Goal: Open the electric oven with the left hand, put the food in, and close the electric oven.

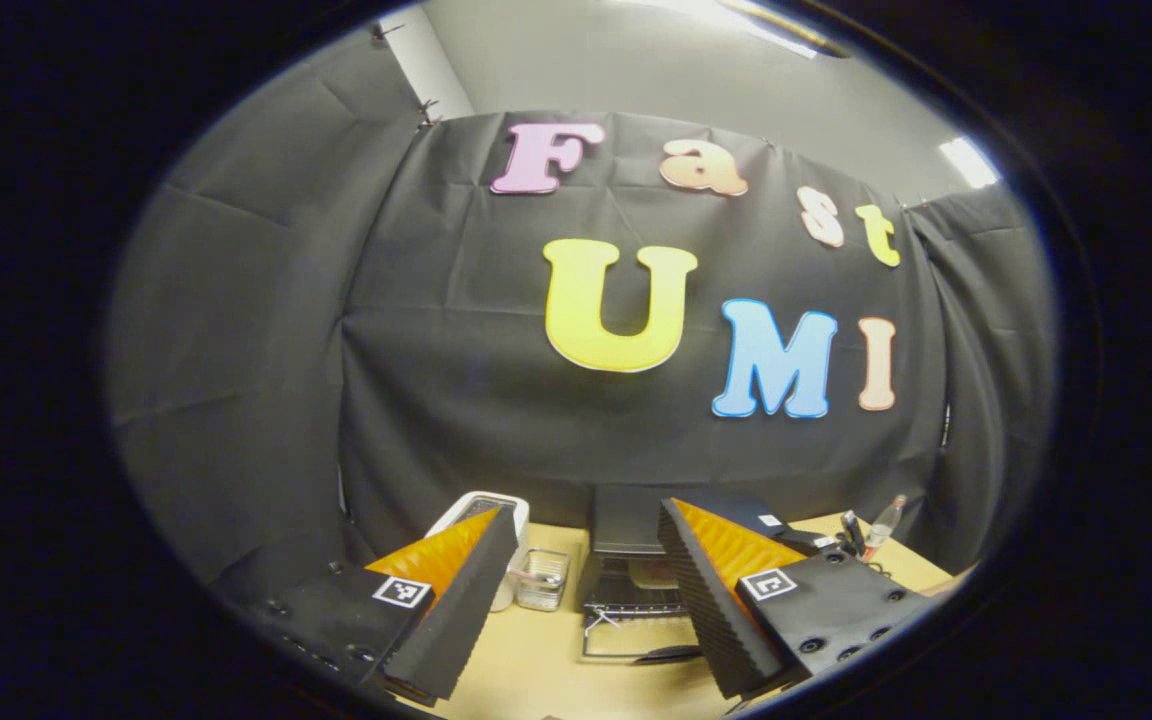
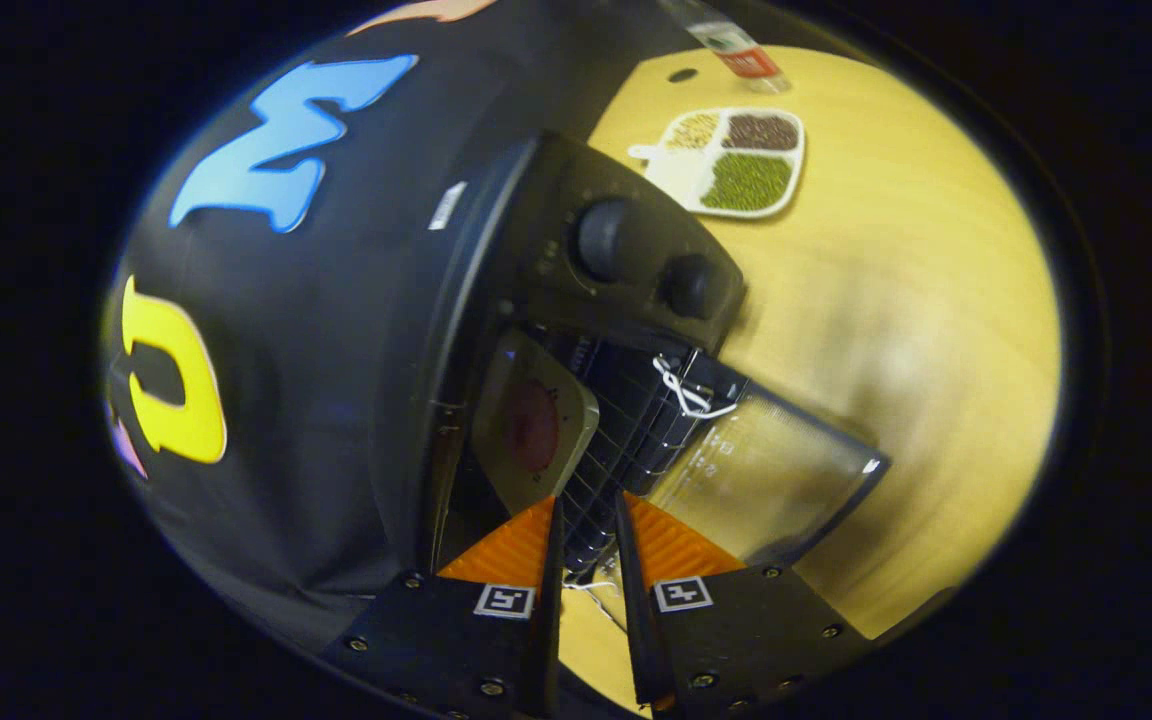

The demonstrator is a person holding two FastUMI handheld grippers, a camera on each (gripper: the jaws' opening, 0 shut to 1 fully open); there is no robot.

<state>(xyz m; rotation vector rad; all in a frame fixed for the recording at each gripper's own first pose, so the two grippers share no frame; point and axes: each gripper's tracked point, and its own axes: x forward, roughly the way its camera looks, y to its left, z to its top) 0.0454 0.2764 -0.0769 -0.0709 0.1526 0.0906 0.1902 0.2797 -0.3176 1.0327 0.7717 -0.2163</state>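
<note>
Left far; right near; share oven.

Ovens: we count one electric oven, black, on the wooden table.
Oven doors: one, a glass door hanging open.
Oven knobs: we see two round knobs on the control panel.
Oven racks: one wire rack inside.
Plates in the oven: one plate, with one reddish piece of food on it.
Divided trays: one tray on the table; we count four compartments.
Bottles: one bottle past the tray.
White boxes: one white box left of the oven.
Clear containers: one clear container beside that box.
</note>
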